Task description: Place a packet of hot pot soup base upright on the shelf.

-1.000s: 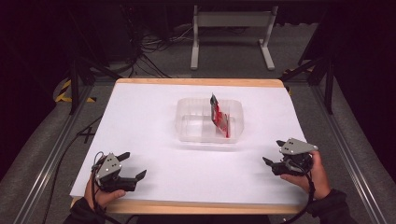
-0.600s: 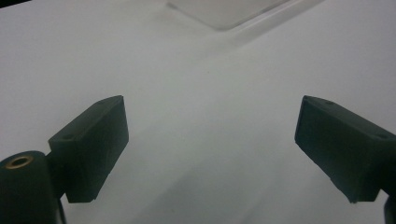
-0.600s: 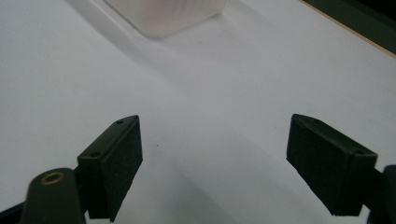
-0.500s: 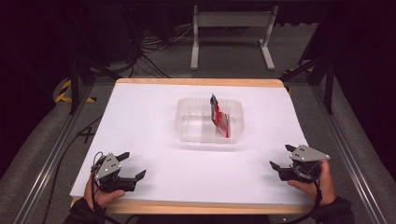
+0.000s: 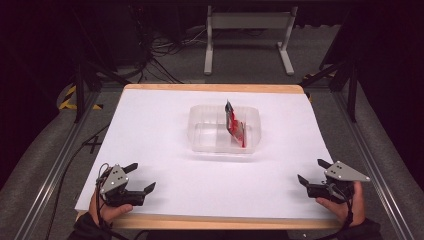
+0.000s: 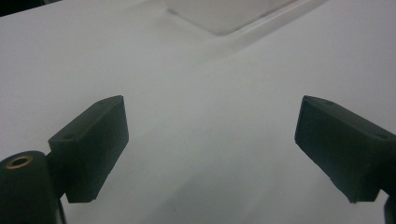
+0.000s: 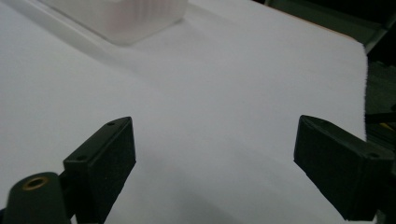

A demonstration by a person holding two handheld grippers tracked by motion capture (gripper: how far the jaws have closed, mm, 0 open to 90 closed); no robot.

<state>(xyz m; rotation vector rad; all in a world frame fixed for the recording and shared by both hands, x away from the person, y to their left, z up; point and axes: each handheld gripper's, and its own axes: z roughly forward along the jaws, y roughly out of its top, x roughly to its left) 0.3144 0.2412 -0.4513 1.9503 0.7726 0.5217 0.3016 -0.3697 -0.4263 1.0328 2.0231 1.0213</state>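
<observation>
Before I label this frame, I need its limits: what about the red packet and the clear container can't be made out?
- Red packet, high view: too small and blurred to read its print; its lower edge is veiled by the clear container wall.
- Clear container, left gripper view: cut off by the top edge and blurred.
- Clear container, right gripper view: cut off by the top edge; contents unreadable through the frosted wall.

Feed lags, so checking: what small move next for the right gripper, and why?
Probably rest the right gripper at the near edge: its jaws have just been opening with nothing between them, and the red packet already stands inside the clear plastic tub.
</observation>
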